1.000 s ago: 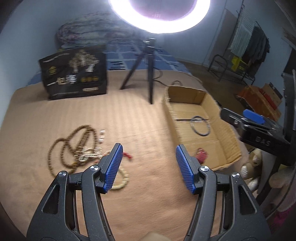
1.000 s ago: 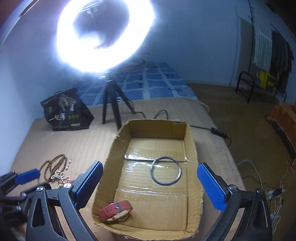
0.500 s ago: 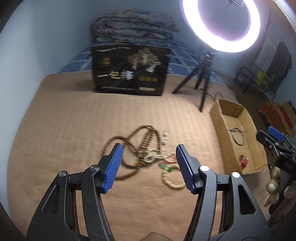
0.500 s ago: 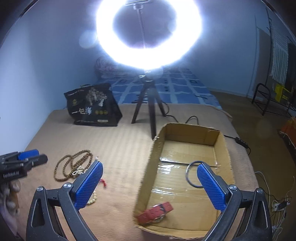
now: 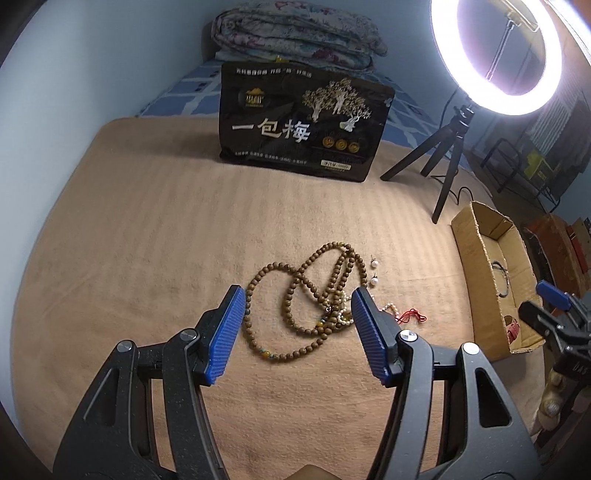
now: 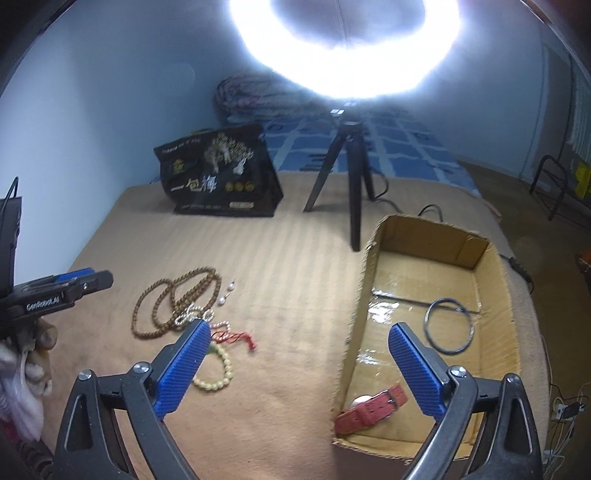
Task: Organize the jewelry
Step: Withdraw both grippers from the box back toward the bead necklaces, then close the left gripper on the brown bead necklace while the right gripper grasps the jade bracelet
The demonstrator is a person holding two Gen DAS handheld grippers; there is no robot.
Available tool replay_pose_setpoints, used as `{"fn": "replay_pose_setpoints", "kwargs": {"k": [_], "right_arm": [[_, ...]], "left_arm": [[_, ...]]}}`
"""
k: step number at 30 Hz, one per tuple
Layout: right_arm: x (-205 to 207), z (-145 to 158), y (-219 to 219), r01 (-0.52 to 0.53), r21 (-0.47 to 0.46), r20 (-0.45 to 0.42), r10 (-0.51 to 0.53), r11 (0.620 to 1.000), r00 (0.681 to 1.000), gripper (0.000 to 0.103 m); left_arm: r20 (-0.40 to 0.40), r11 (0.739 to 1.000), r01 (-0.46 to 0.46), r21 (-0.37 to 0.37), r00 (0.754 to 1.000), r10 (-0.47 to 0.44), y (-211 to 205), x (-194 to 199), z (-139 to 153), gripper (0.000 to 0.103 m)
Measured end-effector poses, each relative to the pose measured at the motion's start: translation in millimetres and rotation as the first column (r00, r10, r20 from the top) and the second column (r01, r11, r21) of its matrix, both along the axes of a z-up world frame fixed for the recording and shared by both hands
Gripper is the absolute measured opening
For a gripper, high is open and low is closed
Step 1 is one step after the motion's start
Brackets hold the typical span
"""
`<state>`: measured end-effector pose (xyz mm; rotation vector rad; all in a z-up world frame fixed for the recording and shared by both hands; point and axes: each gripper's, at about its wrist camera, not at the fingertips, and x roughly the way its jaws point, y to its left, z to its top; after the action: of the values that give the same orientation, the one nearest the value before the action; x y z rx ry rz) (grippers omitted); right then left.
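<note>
A long brown bead necklace (image 5: 314, 291) (image 6: 173, 299) lies in loops on the tan blanket, tangled with a small pearl strand (image 5: 345, 314). My left gripper (image 5: 297, 306) hovers open just above it, nothing between its blue pads. Beside it lie two pearl earrings (image 5: 374, 272), a red cord (image 6: 236, 336) and a cream bead bracelet (image 6: 218, 369). The cardboard box (image 6: 495, 266) (image 5: 476, 236) holds a metal bangle (image 6: 448, 325) and a red-strapped watch (image 6: 373, 404). My right gripper (image 6: 297, 339) is open over the box's left wall, its jaws closing slightly, empty.
A black snack bag (image 5: 303, 125) stands at the back of the blanket. The ring light's tripod (image 6: 349, 184) stands between the bag and the box, its cable trailing right. Folded quilts (image 5: 295, 35) lie against the far wall. The bed edge drops off right of the box.
My left gripper swung left from the box side until the bead necklace sits between its pads. My right gripper shifted left too, from over the box's middle to its left wall.
</note>
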<state>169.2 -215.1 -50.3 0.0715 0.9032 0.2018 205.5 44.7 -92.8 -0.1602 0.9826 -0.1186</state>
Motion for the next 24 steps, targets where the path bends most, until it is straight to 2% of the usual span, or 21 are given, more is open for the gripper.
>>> {"fn": "replay_pose_setpoints", "kwargs": {"k": [4,8,12,24], "right_arm": [[4.0,-9.9,8.5,-0.028,0.04,-0.059,0.03,0.999,0.998,0.087],[9.2,-19.5,18.0,-0.053,0.072,-0.104,0.06,0.996,0.993,0.082],[16.5,-32.7,24.9,-0.054,0.113,-0.163,0.072,0.992,0.984,0.07],[28.0,-60.6,40.3,-0.055,0.156,-0.258,0.095,0.986,0.961,0.06]], "left_arm": [[-0.034,0.999,-0.015,-0.033,0.999,0.014,6.0,6.3,-9.0,0.061],[-0.049,0.999,-0.017,-0.041,0.999,0.015,8.1,10.3,-15.4,0.061],[-0.072,0.998,-0.016,-0.06,0.997,0.011,9.6,15.1,-23.3,0.061],[-0.165,0.991,-0.084,-0.103,0.984,0.067,32.2,29.1,-50.7,0.061]]}}
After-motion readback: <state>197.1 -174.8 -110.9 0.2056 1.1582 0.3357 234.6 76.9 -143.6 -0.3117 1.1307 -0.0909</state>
